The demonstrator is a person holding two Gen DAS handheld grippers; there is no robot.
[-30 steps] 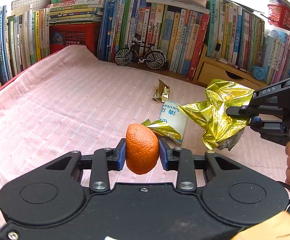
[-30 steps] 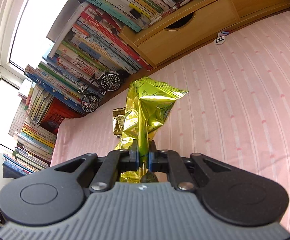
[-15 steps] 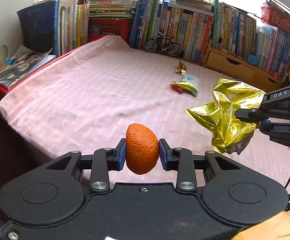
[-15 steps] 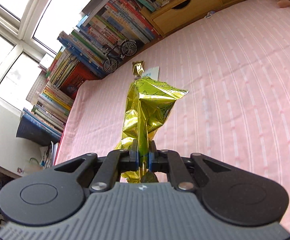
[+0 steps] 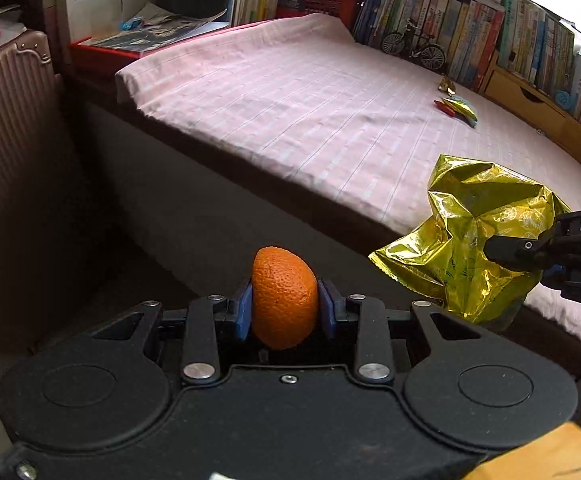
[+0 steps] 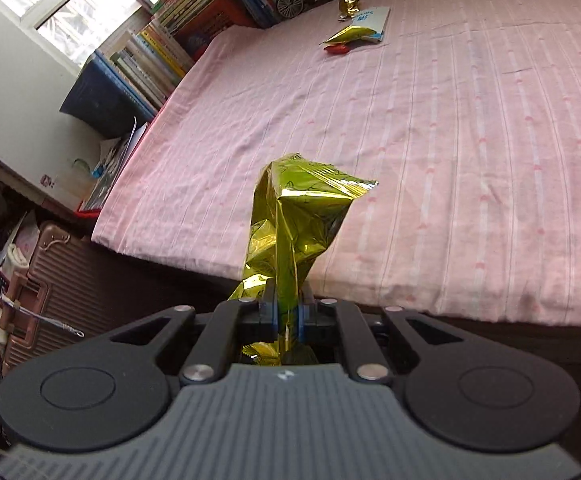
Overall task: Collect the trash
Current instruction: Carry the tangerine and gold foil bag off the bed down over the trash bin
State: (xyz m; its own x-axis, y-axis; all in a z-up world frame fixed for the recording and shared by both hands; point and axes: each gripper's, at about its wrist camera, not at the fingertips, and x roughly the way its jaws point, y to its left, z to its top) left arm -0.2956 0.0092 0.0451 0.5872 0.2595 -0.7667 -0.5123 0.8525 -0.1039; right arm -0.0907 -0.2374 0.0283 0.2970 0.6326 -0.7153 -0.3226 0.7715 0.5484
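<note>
Orange peel (image 5: 284,298) sits clamped between the blue pads (image 5: 243,312) of the left gripper (image 5: 285,310), dome side up, held in the air off the near edge of the bed. Right gripper (image 6: 286,318) is pinched tight on a crumpled gold foil bag (image 6: 294,224); the bag stands up out of the closed jaws, and in the left wrist view the same gold bag (image 5: 474,240) hangs at the right, over the bed's edge. Below both tools is the dark side of the bed frame, with a ribbed pink suitcase (image 5: 14,152) at far left. Bed (image 6: 470,160) has a pink striped sheet. Well apart from the grippers, far across the sheet, more trash lies loose: small gold wrapper (image 6: 350,34) touching a white-blue packet (image 6: 372,20), red scrap (image 6: 336,49) just beside, another gold wrapper (image 6: 349,5) just behind. Beyond that, a toy bicycle (image 5: 414,46) stands against a row of books (image 5: 470,28) along the wall.
</note>
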